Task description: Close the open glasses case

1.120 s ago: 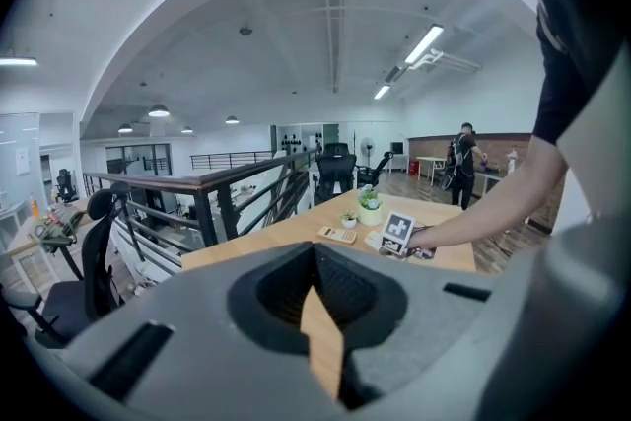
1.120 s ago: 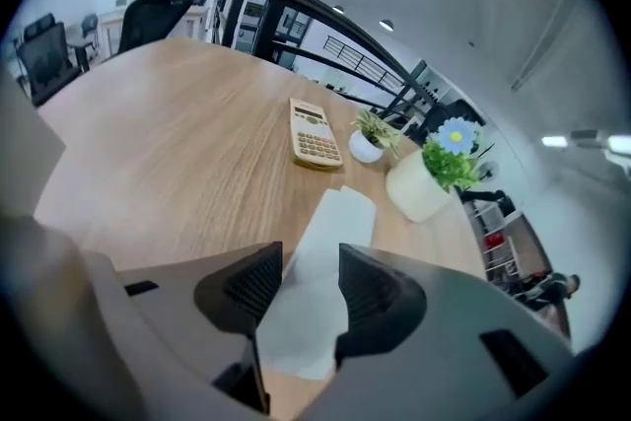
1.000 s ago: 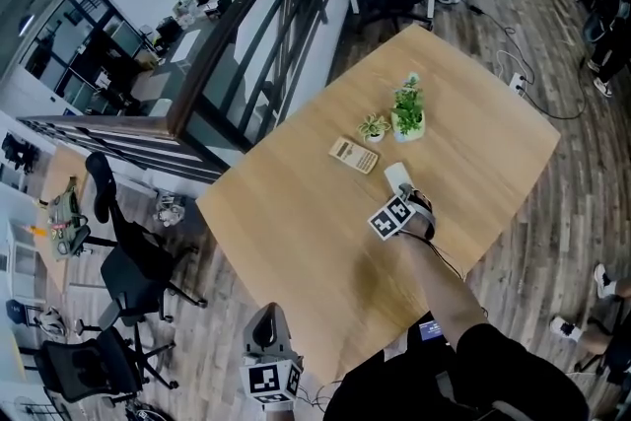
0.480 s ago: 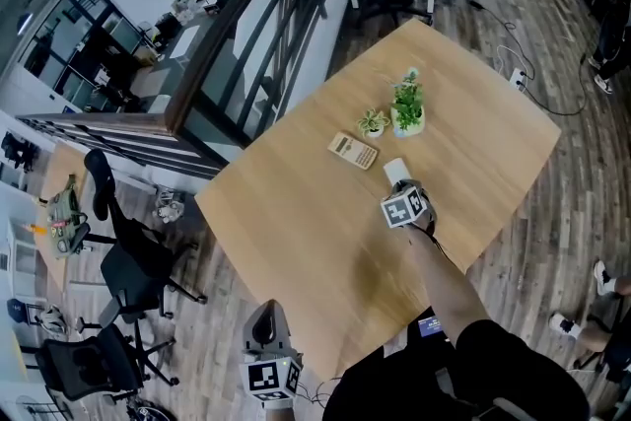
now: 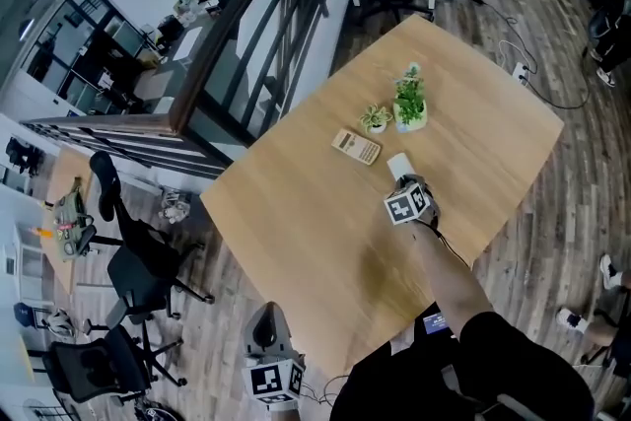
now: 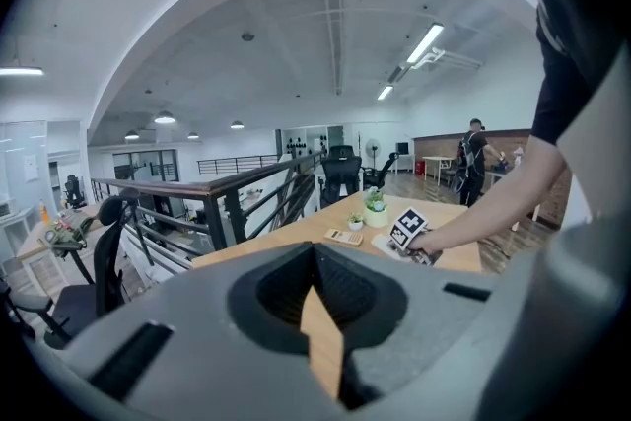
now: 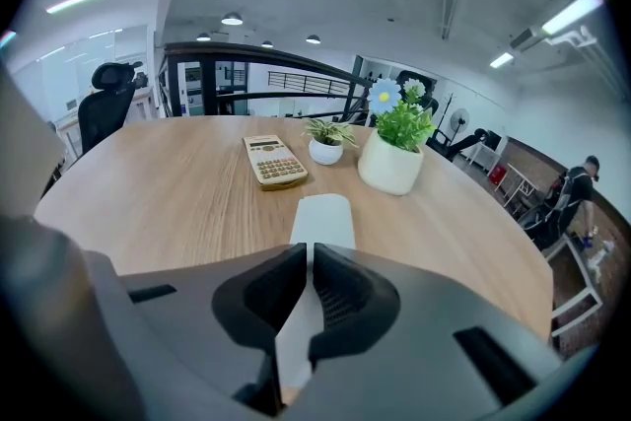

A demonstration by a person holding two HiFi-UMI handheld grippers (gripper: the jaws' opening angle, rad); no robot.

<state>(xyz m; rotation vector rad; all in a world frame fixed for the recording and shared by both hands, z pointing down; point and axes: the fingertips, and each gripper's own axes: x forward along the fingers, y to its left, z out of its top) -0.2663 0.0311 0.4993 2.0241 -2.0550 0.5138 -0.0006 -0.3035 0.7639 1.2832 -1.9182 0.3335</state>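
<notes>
On the table (image 5: 296, 212) mid-right, the glasses case (image 7: 323, 215) lies flat, long axis pointing away from the right gripper (image 7: 309, 256). The near end runs under the claw tips and the far end stops just short of the bigger plant pot (image 7: 390, 163).

Right claw: pressed together, only a thin slit w/ the white of the case showing through it, so nothing pinched afaict. Left gripper (image 6: 315, 261): also pressed together, held low off the near table edge, well apart from the case and idle.

Handling, my guess: pale smooth shell, prob rigid plastic or a stiff wrap, light, so it'll skate on the wood if pushed sideways. No need to grab it. Press down on the lid's free long edge w/ the closed tips — a push straight down, not along the table. The hinge likely snaps over near the end.

Can't tell lid from base at this angle; it reads as one flat slab, and what's inside isn't visible.

Other containers:
- bigger pot: leafy green plant + blue flower
- small white pot (image 7: 325, 150): spiky little plant

A calculator (image 7: 274, 159) sits beside them, clear of the case.
</notes>
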